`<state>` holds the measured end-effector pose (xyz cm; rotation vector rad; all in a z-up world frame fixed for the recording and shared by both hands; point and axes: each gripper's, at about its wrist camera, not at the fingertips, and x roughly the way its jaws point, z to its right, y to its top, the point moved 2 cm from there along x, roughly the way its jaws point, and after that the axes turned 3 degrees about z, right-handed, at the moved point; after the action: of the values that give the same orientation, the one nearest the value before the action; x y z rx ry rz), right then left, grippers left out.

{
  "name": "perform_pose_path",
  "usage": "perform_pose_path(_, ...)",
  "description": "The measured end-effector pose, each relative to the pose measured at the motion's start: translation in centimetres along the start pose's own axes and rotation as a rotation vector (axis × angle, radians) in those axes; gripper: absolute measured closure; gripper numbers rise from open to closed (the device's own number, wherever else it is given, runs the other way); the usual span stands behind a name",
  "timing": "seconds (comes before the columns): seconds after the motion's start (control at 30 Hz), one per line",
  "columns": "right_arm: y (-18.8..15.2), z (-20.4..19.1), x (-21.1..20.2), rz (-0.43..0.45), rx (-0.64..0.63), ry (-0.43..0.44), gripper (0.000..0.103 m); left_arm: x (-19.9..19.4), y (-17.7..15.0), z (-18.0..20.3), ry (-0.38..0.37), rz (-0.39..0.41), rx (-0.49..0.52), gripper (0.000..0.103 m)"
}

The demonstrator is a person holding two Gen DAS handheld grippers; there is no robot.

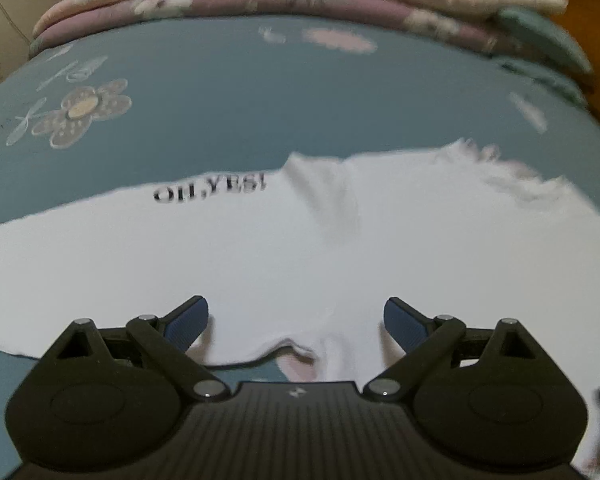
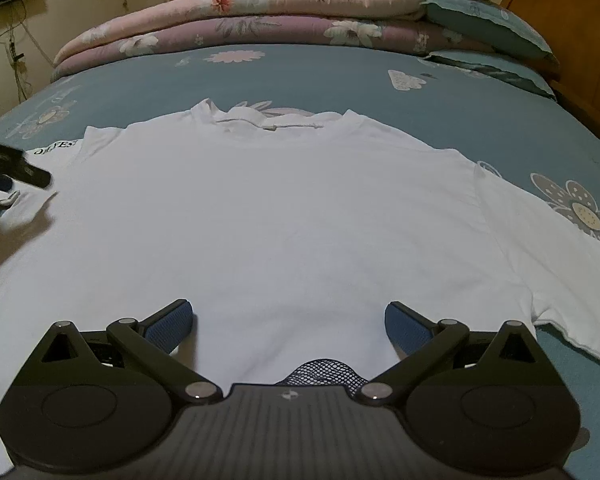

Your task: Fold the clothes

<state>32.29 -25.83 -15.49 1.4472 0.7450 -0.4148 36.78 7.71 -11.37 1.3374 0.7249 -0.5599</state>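
Note:
A white T-shirt (image 2: 284,208) lies spread flat on the blue bed sheet (image 2: 340,80), collar (image 2: 268,122) at the far side. Its left sleeve carries black "OH,YES!" lettering (image 1: 210,192). My right gripper (image 2: 288,324) is open just above the shirt's near hem, with nothing between its blue pads (image 2: 408,330). My left gripper (image 1: 296,320) is also open, low over the white T-shirt (image 1: 260,260) at the sleeve, where a wavy cloth edge (image 1: 288,346) lies between the jaws. In the right wrist view the left gripper (image 2: 16,170) shows as a dark shape over that sleeve.
Folded pink and purple floral quilts (image 2: 260,12) are stacked along the far edge of the bed. Teal pillows (image 2: 488,28) and a wooden headboard (image 2: 572,20) are at the far right. A dark mesh item (image 2: 324,370) peeks out beneath the right gripper.

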Motion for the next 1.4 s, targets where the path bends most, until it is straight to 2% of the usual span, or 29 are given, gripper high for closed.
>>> perform_pose_path(0.17,0.7,-0.3,-0.2,-0.055,0.023,0.002,0.000,-6.0,1.0,2.0,-0.012,0.037,0.052,0.008)
perform_pose_path(0.3,1.0,-0.2,-1.6,-0.049,0.102,0.119,0.000,-9.3,0.8,4.3,-0.091,0.053,0.075,0.006)
perform_pose_path(0.4,1.4,0.0,-2.8,-0.025,0.147,0.173,0.000,-9.4,-0.7,5.5,-0.137,0.028,0.067,0.006)
perform_pose_path(0.57,1.3,0.3,-4.8,-0.001,0.145,0.173,0.000,-6.1,-4.1,7.7,-0.196,-0.037,0.032,0.006)
perform_pose_path(0.77,0.1,1.2,-6.8,0.005,0.137,0.148,0.000,-3.8,-8.8,8.8,-0.192,-0.085,0.043,0.006)
perform_pose_path(0.9,-1.5,1.9,-8.5,0.031,0.144,0.110,0.000,-5.0,-11.2,7.6,-0.188,-0.065,0.050,0.006)
perform_pose_path(1.07,-5.5,1.7,-10.8,0.016,0.186,0.039,0.000,-7.8,-13.7,6.6,-0.188,-0.083,0.074,0.006)
perform_pose_path(1.23,-8.4,-0.4,-13.0,0.031,0.154,0.022,0.000,-11.4,-16.0,6.8,-0.309,0.007,0.069,0.006)
perform_pose_path(1.33,-10.0,-1.4,-12.1,-0.049,0.148,0.016,0.000,-11.2,-17.3,7.1,-0.311,-0.005,0.073,0.006)
perform_pose_path(1.4,-10.9,-2.1,-11.8,-0.023,0.108,-0.029,0.000,-11.0,-18.2,7.0,-0.317,0.006,0.074,0.005)
